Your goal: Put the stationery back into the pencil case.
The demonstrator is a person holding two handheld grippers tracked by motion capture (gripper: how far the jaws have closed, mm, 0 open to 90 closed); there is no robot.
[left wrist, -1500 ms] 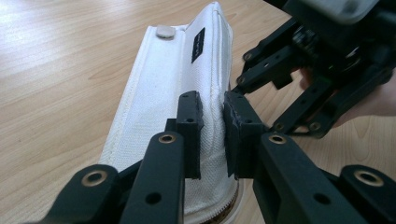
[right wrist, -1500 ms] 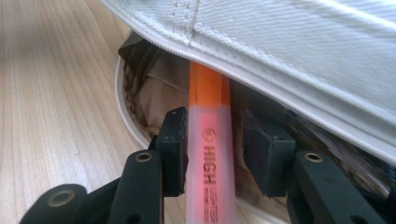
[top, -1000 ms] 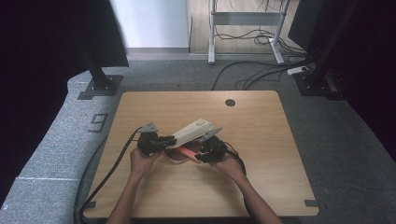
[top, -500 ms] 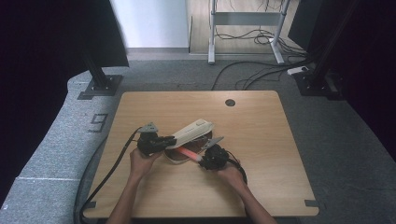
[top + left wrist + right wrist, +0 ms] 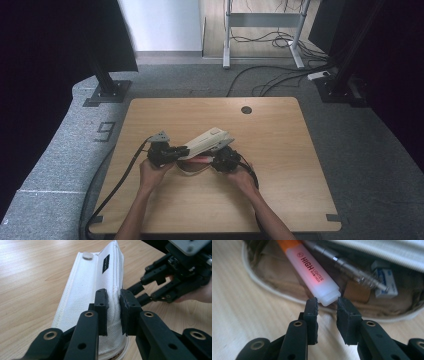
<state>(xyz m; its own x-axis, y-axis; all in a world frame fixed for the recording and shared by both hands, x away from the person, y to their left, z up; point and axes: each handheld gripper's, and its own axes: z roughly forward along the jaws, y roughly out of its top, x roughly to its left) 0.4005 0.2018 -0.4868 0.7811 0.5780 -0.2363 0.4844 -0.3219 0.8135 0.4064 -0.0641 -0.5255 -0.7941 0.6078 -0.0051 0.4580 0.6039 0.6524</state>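
A: Layout?
B: Wooden bench [image 5: 280, 150], round cable hole [image 5: 246, 109] at the far edge. Both hands sit near-left of centre.

A: Main item?
B: White fabric pencil case [image 5: 206, 140], lifted at an angle between the two grippers, its far end higher. In the left gripper view it has a snap button [image 5: 87, 255] and a small black label [image 5: 106, 263] on the side.

A: Left gripper?
B: Left gripper [image 5: 113, 307] is nearly closed, jaws pinching the case's upper flap near the zip edge. In the high view it's at the case's left end [image 5: 176, 151].

A: Right gripper?
B: Right gripper [image 5: 326, 308] is part open at the case's open mouth. The end of a highlighter [image 5: 312, 272] sits just at the jaw tips, between them. Can't tell if the pads touch it; looks like a slight gap each side.

A: Highlighter details?
B: Pale translucent body, orange cap end deeper in the case, "HIGHLIGHTER" printed on it. Lies diagonally, poking out over the rim.

A: Anything else inside?
B: A clear pen [image 5: 348, 266] and a blue-white eraser [image 5: 385, 277], both right of the highlighter.
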